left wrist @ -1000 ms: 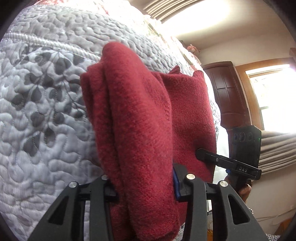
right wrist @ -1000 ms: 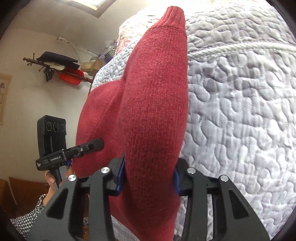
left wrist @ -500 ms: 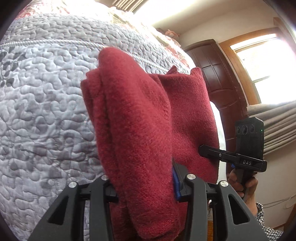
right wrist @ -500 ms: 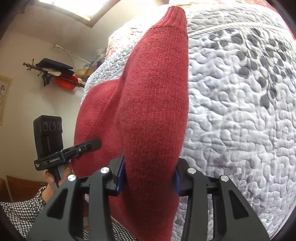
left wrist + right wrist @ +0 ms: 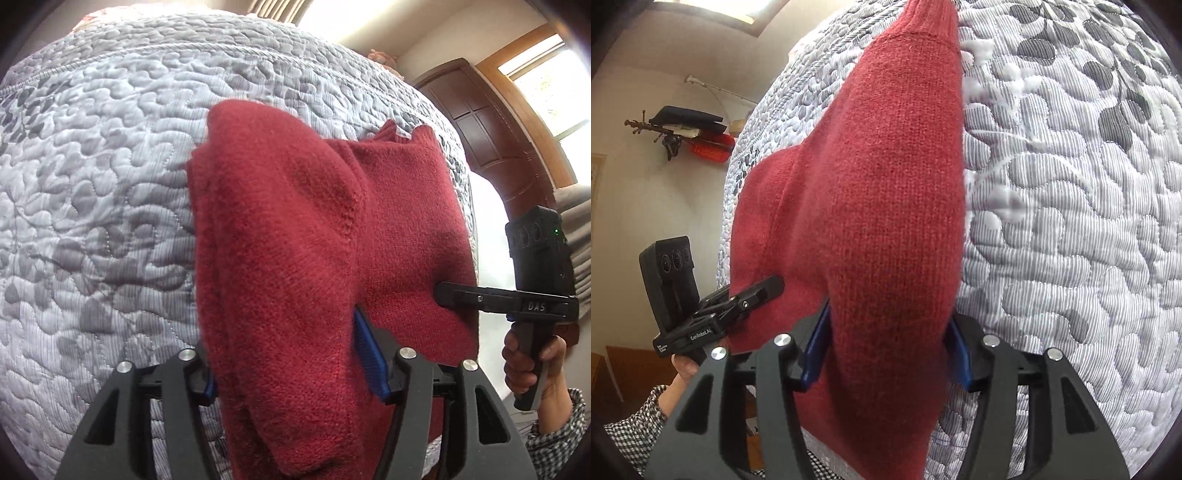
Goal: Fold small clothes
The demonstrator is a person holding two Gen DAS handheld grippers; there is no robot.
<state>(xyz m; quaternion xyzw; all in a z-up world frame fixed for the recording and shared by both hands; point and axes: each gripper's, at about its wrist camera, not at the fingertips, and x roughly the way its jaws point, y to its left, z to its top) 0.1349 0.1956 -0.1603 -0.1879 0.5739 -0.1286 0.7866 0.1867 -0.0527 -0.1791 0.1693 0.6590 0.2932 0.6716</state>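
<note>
In the left wrist view, the left hand-held gripper is clamping a thick bunch of the red sweater, which is filling the middle of the frame and rising from the bottom edge toward the centre. Its blue pads are pressing the knit from both sides, probably so that several layers travel together as one fold. Behind it, the grey quilted bed is spreading across the left and top. At the right edge, the right hand-held gripper is biting the sweater's far border, with a hand gripping its handle, so the cloth is being carried by two corners and kept from sagging.

In the right wrist view, the right hand-held gripper is closing on another bunch of the red sweater, which is stretching up to a ribbed cuff at the top centre. The quilted bed is covering the right half. At lower left, the left hand-held gripper is pinching the sweater's edge
</note>
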